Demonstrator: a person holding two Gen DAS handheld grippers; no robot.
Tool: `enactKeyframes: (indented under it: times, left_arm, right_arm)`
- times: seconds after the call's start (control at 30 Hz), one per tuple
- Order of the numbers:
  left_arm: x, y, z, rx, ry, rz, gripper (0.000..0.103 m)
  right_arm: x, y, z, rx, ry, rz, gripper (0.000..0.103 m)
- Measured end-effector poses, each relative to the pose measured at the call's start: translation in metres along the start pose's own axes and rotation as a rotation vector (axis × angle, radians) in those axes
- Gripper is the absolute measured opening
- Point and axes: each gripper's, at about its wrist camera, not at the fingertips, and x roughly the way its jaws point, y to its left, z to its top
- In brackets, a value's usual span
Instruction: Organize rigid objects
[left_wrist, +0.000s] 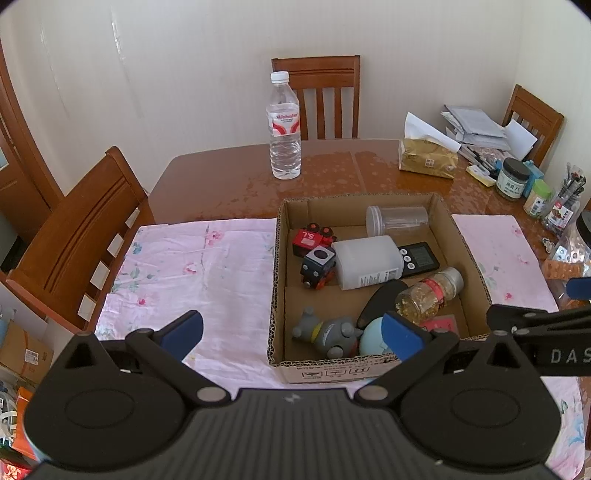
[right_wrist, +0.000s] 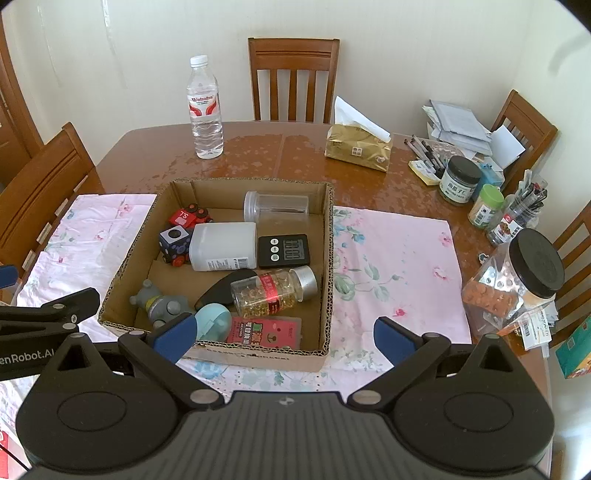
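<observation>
A cardboard box (left_wrist: 447, 218) (right_wrist: 328, 258) sits on a pink floral cloth (left_wrist: 192, 266) (right_wrist: 399, 266). It holds a white bottle (left_wrist: 365, 262) (right_wrist: 223, 245), a clear jar (left_wrist: 397, 218) (right_wrist: 277, 206), a black timer (right_wrist: 283, 251), toy trains (left_wrist: 314, 236) (right_wrist: 177, 240), a gold-filled bottle (left_wrist: 428, 293) (right_wrist: 273, 290), a grey figure (left_wrist: 325, 332) (right_wrist: 159, 301), a blue egg shape (right_wrist: 212, 321) and a red pack (right_wrist: 264, 330). My left gripper (left_wrist: 293, 334) is open and empty at the box's near edge. My right gripper (right_wrist: 284, 334) is open and empty, also near the front wall.
A water bottle (left_wrist: 283, 127) (right_wrist: 204, 109) stands on the wooden table behind the box. A gold tissue pack (right_wrist: 358, 146), jars (right_wrist: 458, 179), pens, papers and a large black-lidded jar (right_wrist: 517, 280) crowd the right side. Chairs surround the table.
</observation>
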Motion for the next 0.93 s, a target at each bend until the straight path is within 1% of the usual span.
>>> enactKeyframes:
  times: [0.47, 0.93]
  left_arm:
    - [-0.0035, -0.0021, 0.0026, 0.012, -0.011, 0.011, 0.102]
    - [-0.0026, -0.0022, 0.0052, 0.027, -0.011, 0.005, 0.102]
  right_arm:
    - [-0.0014, -0.0008, -0.0004, 0.011, -0.007, -0.004, 0.103]
    - [-0.0015, -0.0008, 0.0004, 0.011, -0.004, -0.007, 0.103]
